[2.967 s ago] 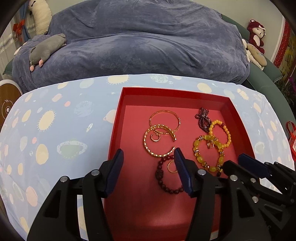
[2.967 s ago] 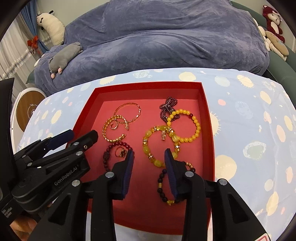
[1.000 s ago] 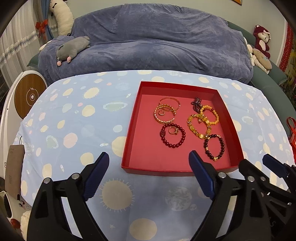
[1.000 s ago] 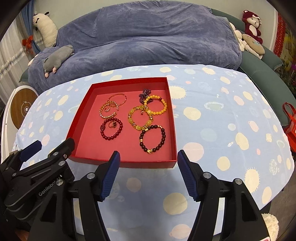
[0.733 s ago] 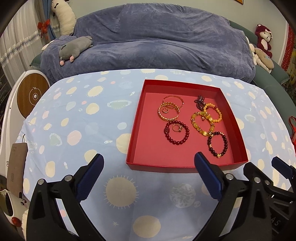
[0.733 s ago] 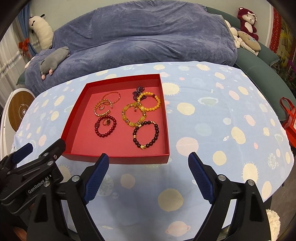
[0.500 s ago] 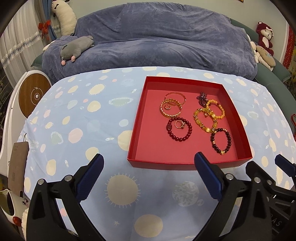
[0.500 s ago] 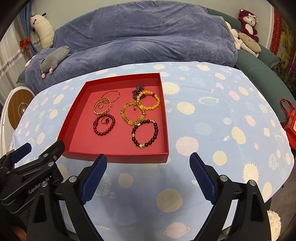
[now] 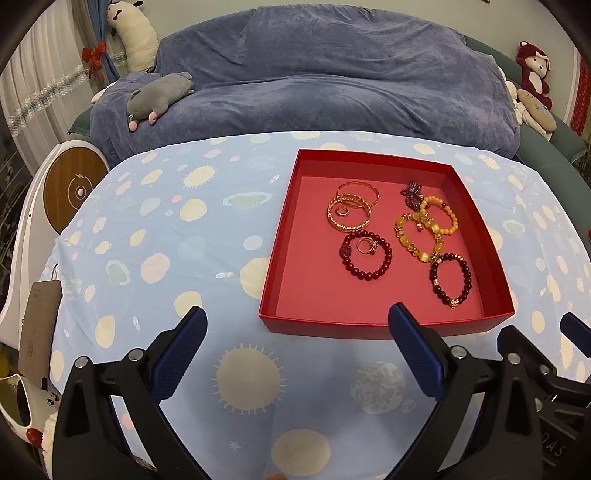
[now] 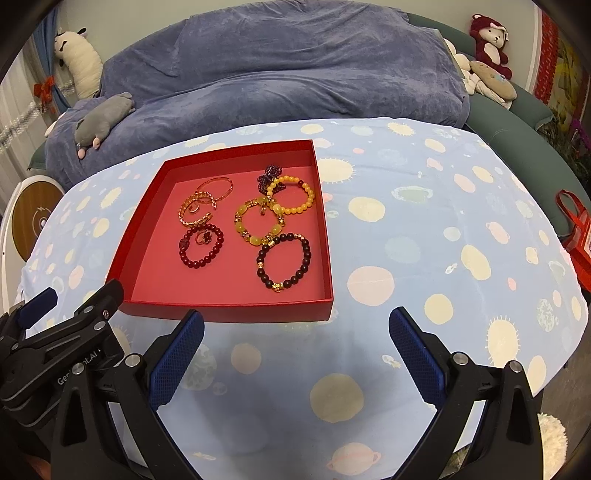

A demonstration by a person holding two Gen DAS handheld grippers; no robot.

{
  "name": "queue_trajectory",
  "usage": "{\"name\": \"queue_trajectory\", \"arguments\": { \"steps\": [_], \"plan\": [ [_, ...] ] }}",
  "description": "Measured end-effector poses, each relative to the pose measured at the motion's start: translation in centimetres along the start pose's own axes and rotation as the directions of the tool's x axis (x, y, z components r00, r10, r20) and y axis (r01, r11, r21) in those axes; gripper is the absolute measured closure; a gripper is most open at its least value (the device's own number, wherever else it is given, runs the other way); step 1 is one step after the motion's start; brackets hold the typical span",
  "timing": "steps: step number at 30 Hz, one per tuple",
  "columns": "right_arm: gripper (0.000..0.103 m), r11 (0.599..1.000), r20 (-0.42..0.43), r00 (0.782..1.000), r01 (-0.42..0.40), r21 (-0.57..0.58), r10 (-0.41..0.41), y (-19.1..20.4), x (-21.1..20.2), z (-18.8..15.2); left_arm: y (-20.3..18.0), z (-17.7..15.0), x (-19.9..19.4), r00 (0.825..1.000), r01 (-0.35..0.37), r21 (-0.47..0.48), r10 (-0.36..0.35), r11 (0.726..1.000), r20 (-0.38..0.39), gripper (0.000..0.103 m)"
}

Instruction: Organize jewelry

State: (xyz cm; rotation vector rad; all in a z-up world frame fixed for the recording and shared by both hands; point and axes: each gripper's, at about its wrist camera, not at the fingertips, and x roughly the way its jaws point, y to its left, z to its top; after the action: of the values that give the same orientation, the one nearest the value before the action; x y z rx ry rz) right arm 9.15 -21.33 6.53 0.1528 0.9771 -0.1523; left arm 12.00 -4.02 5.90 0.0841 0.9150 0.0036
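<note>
Red cardboard forms the shallow square tray (image 9: 384, 326) that holds all the jewelry, and it sits on a table covered with a pale blue cloth printed with suns and planets (image 9: 166, 258). Inside it, toward the far left, two thin gold bangles (image 9: 352, 210) overlap, with a small gold ring lying within them. Just nearer lies a dark red beaded bracelet (image 9: 366, 254) with a gold ring (image 9: 366, 245) resting inside its loop. On the far right a small dark purple beaded piece (image 9: 412, 194) touches an orange beaded bracelet (image 9: 439, 216), which overlaps a chunky yellow beaded bracelet (image 9: 415, 236). Closest on that side lies a dark brown beaded bracelet with gold spacers (image 9: 450, 279), touching the yellow one.

Both tools hang over the cloth, short of the tray's near wall. The left gripper (image 9: 295, 350) has its blue-padded fingers spread wide with nothing between them. The right gripper (image 10: 295, 350) has its jaws opening, also with only cloth between them; it sits just beside the left one.

Behind the table, a sofa draped in a blue-grey velvet cover (image 10: 277, 74) carries a grey plush animal (image 9: 159, 94), and a dark red plush monkey (image 10: 489, 31) sits at the far right. A round wooden-faced white device (image 9: 72, 190) stands off the table's left edge.
</note>
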Motion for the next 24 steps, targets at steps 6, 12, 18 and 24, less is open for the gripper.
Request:
{"name": "queue_trajectory", "arguments": {
  "steps": [6, 12, 18, 24],
  "plan": [
    [0.006, 1.0, -0.026, 1.0, 0.002, 0.005, -0.002, -0.1, 0.5, -0.2, -0.1, -0.1, 0.5, 1.0, -0.002, 0.0, 0.002, 1.0, -0.02, 0.009],
    [0.006, 1.0, -0.03, 1.0, 0.004, 0.005, -0.004, -0.2, 0.7, -0.3, -0.3, -0.2, 1.0, 0.999, 0.004, 0.011, -0.003, 1.0, -0.039, 0.009],
    [0.006, 1.0, -0.031, 1.0, 0.006, 0.005, -0.006, -0.2, 0.8, -0.4, -0.4, -0.2, 1.5, 0.998, 0.025, 0.013, -0.024, 1.0, -0.064, 0.009],
    [0.006, 1.0, -0.026, 1.0, 0.007, 0.008, -0.007, -0.4, 0.9, -0.4, -0.7, -0.4, 1.7, 0.997, 0.011, 0.034, -0.008, 0.999, -0.077, 0.007]
  ]
}}
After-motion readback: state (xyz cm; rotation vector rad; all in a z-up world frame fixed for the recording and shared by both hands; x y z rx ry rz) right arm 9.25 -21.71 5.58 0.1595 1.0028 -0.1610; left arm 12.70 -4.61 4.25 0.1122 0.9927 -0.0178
